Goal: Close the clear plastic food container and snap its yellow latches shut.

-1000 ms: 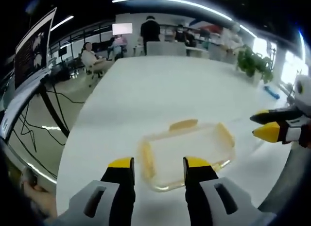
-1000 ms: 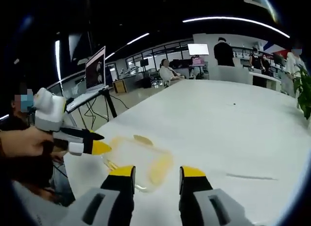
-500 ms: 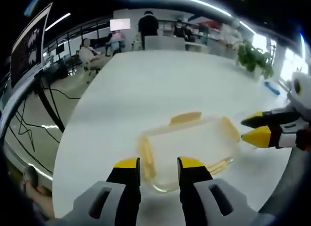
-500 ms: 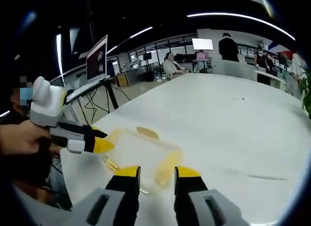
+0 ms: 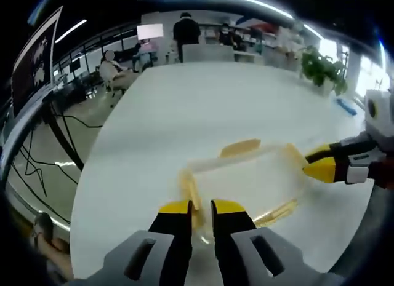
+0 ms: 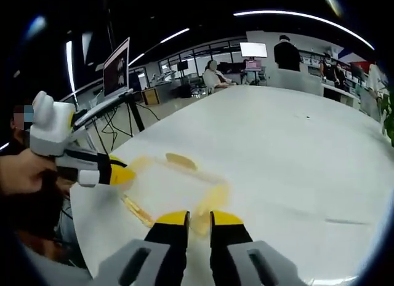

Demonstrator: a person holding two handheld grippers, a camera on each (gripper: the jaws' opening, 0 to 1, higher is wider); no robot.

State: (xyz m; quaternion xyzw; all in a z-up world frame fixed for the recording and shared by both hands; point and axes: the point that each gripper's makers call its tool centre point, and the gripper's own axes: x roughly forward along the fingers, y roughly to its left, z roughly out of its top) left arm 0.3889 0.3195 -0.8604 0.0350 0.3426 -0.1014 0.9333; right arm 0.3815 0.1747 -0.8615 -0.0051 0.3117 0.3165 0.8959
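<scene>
The clear plastic container (image 5: 246, 178) lies flat on the white table (image 5: 203, 101), with yellow latches along its sides. One yellow latch (image 5: 240, 147) sticks out on its far side. My left gripper (image 5: 201, 208) is at the container's near left end, jaws drawn almost together, the end latch (image 5: 188, 187) just ahead of them. In the right gripper view the container (image 6: 175, 181) lies between both tools. My right gripper (image 6: 199, 219) has narrowed over another yellow latch (image 6: 214, 197). The right gripper (image 5: 319, 166) tip rests at the container's right end; the left gripper (image 6: 120, 174) tip is at the opposite end.
A monitor on a stand (image 5: 37, 64) and loose cables (image 5: 43, 169) sit past the table's left edge. A potted plant (image 5: 323, 71) and a small blue object (image 5: 346, 107) are at the far right. People sit and stand at desks (image 5: 184, 34) beyond the table. A hand (image 6: 21, 172) holds the left tool.
Both pairs of jaws have closed from wide apart to nearly together. Each gripper has moved in to an end of the container, which now sits closer in both views.
</scene>
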